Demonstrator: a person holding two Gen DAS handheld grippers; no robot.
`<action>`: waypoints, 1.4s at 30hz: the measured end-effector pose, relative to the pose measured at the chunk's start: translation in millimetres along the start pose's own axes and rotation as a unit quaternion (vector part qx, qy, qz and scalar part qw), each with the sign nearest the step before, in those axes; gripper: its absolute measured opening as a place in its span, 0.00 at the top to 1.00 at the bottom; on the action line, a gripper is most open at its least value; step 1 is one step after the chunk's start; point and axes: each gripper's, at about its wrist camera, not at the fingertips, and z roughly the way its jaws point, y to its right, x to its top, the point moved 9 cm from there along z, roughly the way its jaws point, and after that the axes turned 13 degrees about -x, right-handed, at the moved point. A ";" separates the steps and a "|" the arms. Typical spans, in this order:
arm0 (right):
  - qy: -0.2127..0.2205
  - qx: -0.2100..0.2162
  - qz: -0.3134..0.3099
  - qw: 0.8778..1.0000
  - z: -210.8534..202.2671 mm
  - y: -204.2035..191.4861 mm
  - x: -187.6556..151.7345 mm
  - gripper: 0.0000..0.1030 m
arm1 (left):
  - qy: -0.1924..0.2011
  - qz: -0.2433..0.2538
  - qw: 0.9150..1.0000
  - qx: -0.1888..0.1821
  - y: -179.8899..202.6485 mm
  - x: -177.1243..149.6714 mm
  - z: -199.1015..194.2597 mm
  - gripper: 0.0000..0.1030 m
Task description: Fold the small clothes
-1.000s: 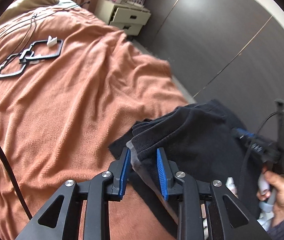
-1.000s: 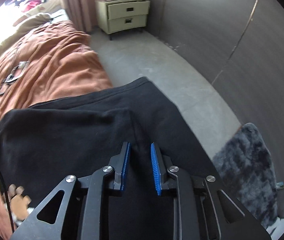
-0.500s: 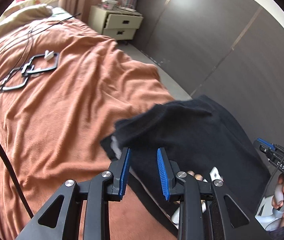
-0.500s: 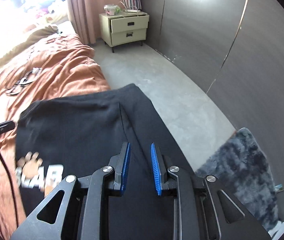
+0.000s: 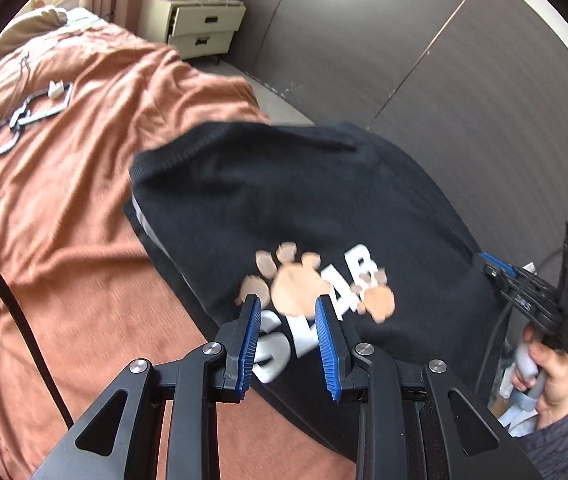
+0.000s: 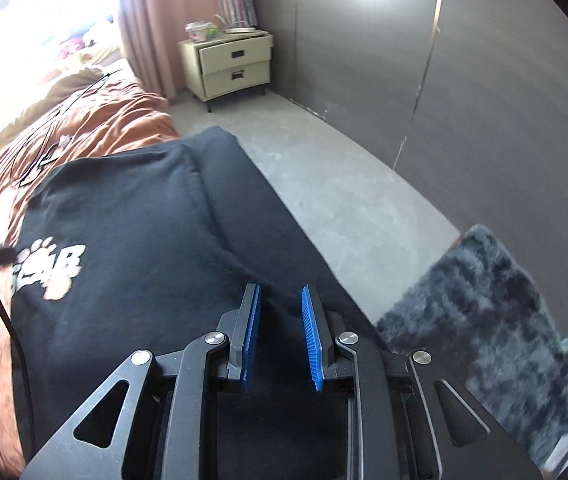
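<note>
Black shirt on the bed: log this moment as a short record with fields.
garment: black shirt, spread out, paw-and-letter print facing up
surface: orange bedspread; the shirt's far side overhangs the bed edge toward the floor
left gripper: fingers apart, black fabric between them; contact unclear
right gripper: fingers apart over the shirt; contact unclear
also on bed: black frame and a cable
nearby: nightstand, dark rug
</note>
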 end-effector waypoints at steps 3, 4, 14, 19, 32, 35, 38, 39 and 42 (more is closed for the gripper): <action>-0.006 -0.015 0.012 1.000 14.6 3.9 -5.1 0.82 | -0.004 -0.002 1.000 0.002 2.2 -10.6 2.7 0.71; -0.005 -0.021 0.018 1.000 15.4 5.3 -4.6 0.82 | -0.004 -0.002 1.000 0.003 2.9 -13.4 1.8 0.71; 0.006 -0.041 0.029 0.999 -33.4 11.0 -8.8 0.76 | -0.003 -0.009 1.000 0.007 10.6 -39.5 -26.6 0.70; 0.016 -0.024 0.032 0.999 -75.3 7.0 -22.6 0.76 | 0.014 0.012 1.000 0.006 30.2 -55.7 -57.5 0.56; 0.069 -0.005 0.028 0.997 -206.0 -16.5 -69.6 0.21 | 0.089 0.070 0.993 0.043 65.3 -105.9 -177.8 0.03; 0.077 0.001 0.030 0.997 -229.3 -22.0 -84.0 0.18 | 0.092 0.072 0.992 0.050 65.1 -125.9 -201.5 0.02; 0.086 0.006 0.031 0.996 -251.4 -29.9 -102.4 0.14 | 0.111 0.070 0.990 0.059 63.5 -147.7 -231.4 0.00; 0.088 0.009 0.033 0.996 -258.6 -32.8 -107.7 0.12 | 0.115 0.070 0.989 0.060 63.8 -152.6 -238.1 0.00; 0.096 0.009 0.032 0.995 -280.2 -38.7 -124.5 0.00 | 0.135 0.075 0.986 0.061 67.3 -173.4 -266.3 0.00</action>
